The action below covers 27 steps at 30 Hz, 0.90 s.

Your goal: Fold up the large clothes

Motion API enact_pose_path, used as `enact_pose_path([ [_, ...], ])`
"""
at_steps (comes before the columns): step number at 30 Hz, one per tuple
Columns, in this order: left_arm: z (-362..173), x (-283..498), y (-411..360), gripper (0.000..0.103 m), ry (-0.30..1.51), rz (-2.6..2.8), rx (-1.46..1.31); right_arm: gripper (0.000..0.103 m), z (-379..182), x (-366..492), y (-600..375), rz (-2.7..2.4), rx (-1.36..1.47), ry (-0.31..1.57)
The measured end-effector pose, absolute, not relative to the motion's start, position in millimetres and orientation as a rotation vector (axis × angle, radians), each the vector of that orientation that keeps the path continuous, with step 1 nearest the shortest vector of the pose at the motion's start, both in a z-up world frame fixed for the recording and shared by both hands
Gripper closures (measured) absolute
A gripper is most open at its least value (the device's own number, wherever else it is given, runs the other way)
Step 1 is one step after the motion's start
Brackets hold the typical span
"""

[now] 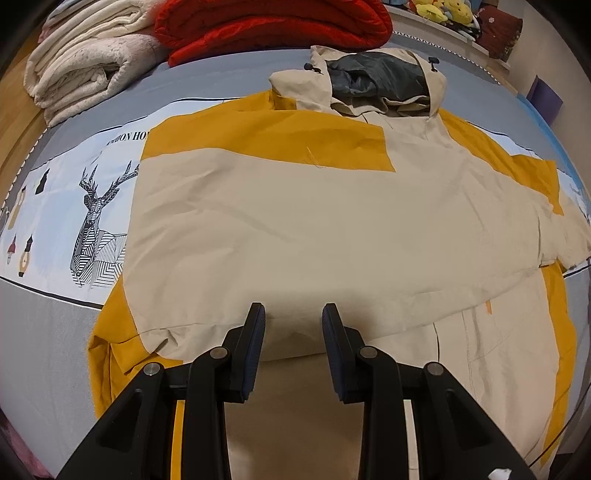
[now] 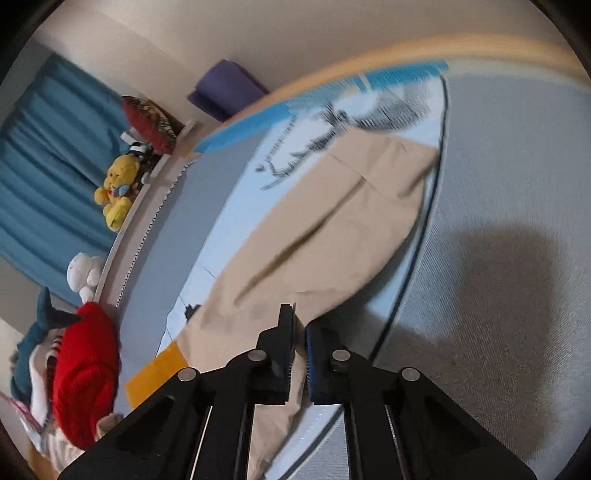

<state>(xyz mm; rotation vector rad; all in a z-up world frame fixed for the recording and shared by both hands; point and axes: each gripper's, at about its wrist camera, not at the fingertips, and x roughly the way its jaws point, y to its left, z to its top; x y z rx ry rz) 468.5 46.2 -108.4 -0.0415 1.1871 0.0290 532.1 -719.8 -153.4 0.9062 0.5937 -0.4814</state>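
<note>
Ahead of the left gripper (image 1: 293,314), passage is blocked by folded blankets (image 1: 88,70) and a red quilt (image 1: 273,26); bare bed (image 1: 44,354) is left open to its left.

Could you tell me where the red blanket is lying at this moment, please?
In the left wrist view the red blanket lies folded at the far top edge of the bed, right of the cream blanket and just behind the jacket's hood.

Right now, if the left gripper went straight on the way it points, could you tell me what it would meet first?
Most likely the beige panel of the jacket spread on the bed: the left gripper hangs open just above it, pointing steeply down, with nothing between.
</note>
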Motion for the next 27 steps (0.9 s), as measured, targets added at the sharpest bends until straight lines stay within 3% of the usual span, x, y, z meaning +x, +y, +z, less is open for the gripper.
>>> enact_pose_path([
  [9, -94, 463, 63, 0.074, 1.161, 0.040, -0.069, 0.099, -72, 556, -648, -0.481, 0.580, 0.562],
  [18, -72, 459, 97, 0.074, 1.123, 0.070, -0.186, 0.100, 13, 582, -388, -0.033, 0.187, 0.586],
  [24, -53, 450, 112, 0.074, 1.094, 0.054, -0.274, 0.098, -9, 552, -192, 0.415, 0.043, 0.788],
  [27, -47, 447, 113, 0.074, 1.087, 0.034, -0.318, 0.089, -37, 530, -143, 0.452, -0.036, 0.898],
])
